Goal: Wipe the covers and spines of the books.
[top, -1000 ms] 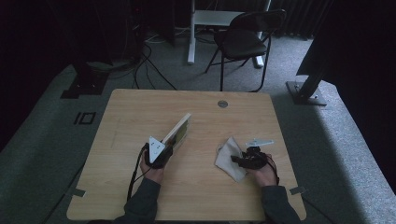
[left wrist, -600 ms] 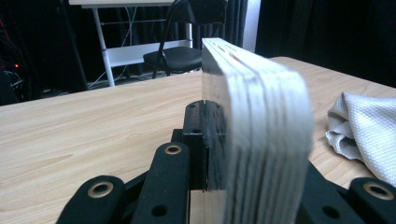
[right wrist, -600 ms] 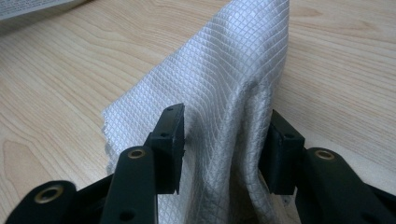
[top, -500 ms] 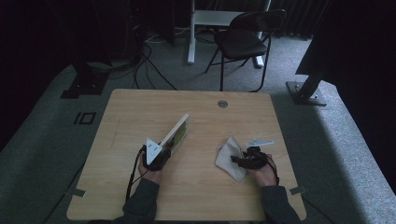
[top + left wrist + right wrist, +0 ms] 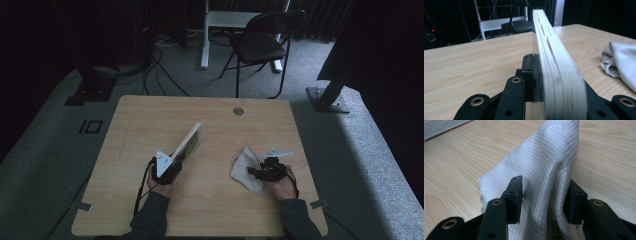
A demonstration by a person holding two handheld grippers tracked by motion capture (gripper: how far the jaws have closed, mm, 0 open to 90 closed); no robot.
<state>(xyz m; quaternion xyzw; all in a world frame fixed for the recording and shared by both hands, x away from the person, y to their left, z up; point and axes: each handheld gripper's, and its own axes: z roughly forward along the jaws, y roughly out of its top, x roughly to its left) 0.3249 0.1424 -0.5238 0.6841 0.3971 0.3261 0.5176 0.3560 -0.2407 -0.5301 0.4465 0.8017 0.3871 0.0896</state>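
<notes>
- Cloth (image 5: 549, 157) is the thing in hand: a white, grid-woven piece, bunched into a raised fold between the jaws of my right claw (image 5: 546, 187), with the rest spilling ahead of it onto the table (image 5: 150, 120).
- Right claw: closed on that fold, as far as I can judge. The near jaw sits against the weave and the far jaw is half hidden behind it.
- Left claw (image 5: 536, 75): clamped on the near end of a thin board (image 5: 187, 142), which runs straight out ahead of the jaws, stands on edge and tilts a little.
- Cloth lies well off to the side of the left claw, apart from the board.
- Change over the last second: almost none. Board, cloth and both hands sit where they did, so I read this as a pause with both grips set, ready to bring cloth to board.
- Writing: I can read no brand or label on cloth or board.
</notes>
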